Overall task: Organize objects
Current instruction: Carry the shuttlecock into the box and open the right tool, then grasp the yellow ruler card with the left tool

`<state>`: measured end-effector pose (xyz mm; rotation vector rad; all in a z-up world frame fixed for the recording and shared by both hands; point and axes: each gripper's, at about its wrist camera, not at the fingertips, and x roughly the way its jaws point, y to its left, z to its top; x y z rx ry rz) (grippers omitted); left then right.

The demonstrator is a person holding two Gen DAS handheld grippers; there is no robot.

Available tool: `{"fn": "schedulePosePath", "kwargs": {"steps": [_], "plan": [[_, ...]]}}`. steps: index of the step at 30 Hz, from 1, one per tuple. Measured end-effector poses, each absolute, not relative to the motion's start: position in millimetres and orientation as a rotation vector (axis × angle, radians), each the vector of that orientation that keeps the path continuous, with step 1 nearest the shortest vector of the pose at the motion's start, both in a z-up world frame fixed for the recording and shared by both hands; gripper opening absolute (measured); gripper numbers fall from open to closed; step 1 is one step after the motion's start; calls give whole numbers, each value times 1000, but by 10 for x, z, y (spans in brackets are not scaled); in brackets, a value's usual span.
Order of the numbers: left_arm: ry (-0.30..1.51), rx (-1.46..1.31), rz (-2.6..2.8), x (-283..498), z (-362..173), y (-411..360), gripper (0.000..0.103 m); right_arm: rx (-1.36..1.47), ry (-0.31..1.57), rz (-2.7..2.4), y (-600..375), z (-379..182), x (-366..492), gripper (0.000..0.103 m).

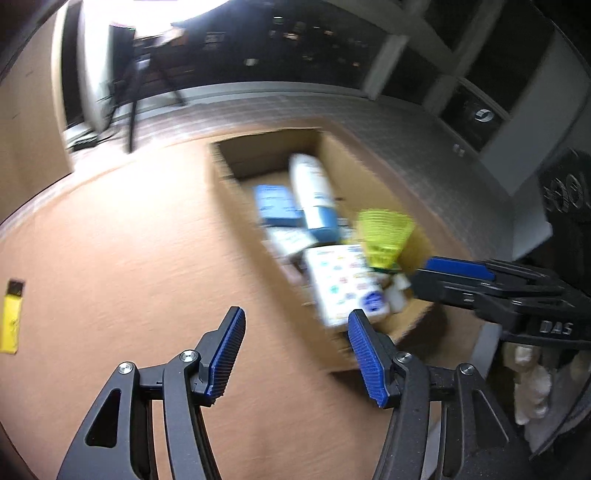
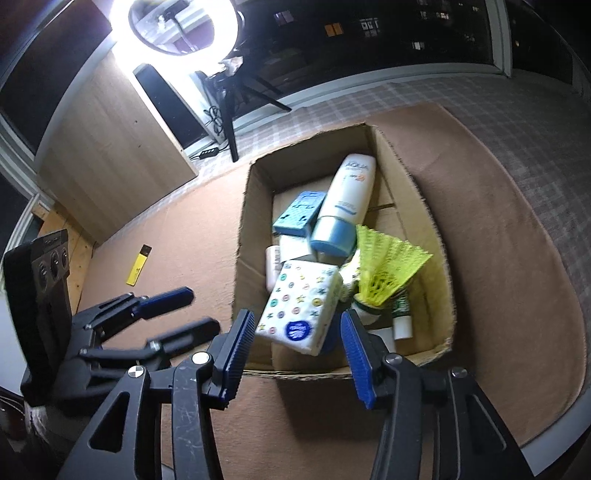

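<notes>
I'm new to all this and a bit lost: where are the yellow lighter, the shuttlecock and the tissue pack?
Yellow lighter (image 2: 137, 268): right wrist view, middle of its yellow body.
Shuttlecock (image 2: 388, 264): right wrist view, on its yellow-green skirt.
Tissue pack (image 2: 299, 306): right wrist view, centre of its patterned face.

A ring light (image 2: 171, 22) on a black tripod (image 2: 231, 110) is glaring white from the far side of the room, washing out the wall around it. Dark window panes (image 2: 388, 33) are showing small lit points outside, with pale frames (image 1: 391, 55) running between them, and a light wooden cabinet (image 2: 110, 147) is standing to the left beside a tall black panel (image 2: 166, 107). A tan carpeted surface (image 2: 480, 258) is lying in the foreground, giving way to a grey checked floor (image 2: 517, 122) that is stretching toward the windows.
</notes>
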<state>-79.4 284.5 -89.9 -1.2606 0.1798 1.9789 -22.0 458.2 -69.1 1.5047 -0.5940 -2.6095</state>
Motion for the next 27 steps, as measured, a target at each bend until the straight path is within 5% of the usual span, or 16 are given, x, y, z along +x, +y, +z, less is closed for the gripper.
{"fn": "schedulePosePath", "kwargs": {"steps": [27], "plan": [[114, -1536, 2361, -2358, -1231, 537, 69, 1542, -468, -2463, 3604, -799, -395, 46]]}}
